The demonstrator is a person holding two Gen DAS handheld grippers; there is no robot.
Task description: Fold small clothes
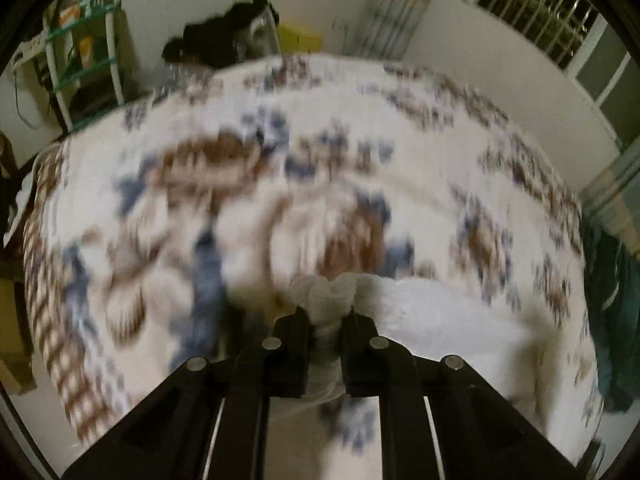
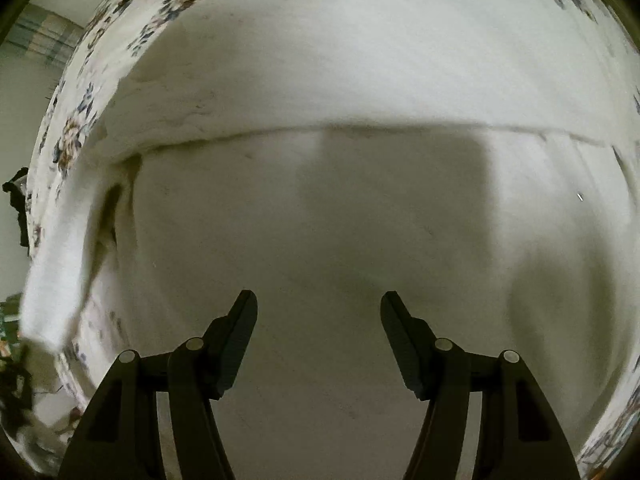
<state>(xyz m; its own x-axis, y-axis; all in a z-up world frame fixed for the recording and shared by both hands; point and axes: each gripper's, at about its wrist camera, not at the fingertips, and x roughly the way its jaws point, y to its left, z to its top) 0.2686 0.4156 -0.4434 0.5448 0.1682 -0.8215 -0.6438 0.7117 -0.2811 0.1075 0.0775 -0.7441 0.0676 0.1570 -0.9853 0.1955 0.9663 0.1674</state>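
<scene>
Two black two-finger grippers work over a bed covered by a white bedspread with a blue and brown flower print (image 1: 440,128). Far left in the left wrist view, a white shelf rack with green crossbars (image 1: 84,52) stands by the wall, and a dark heap of cloth (image 1: 224,40) lies beyond the bed's far edge. Lower down, the left gripper (image 1: 325,312) is clenched on a bunched wad of white soft fabric (image 1: 326,288), which bulges out past its tips; this looks like a corner of the small garment, pinched so it can be carried across for a fold. That view is heavily blurred, so the rest of the garment's outline there is unclear. In the right wrist view, the white cloth garment (image 2: 320,220) lies spread flat on the bed, a straight edge running across it and a loose flap (image 2: 56,264) lifting at its left side. The right gripper (image 2: 319,304) points down over the flat cloth with its jaws apart and nothing between them, probably placed to steady or take the opposite edge.
</scene>
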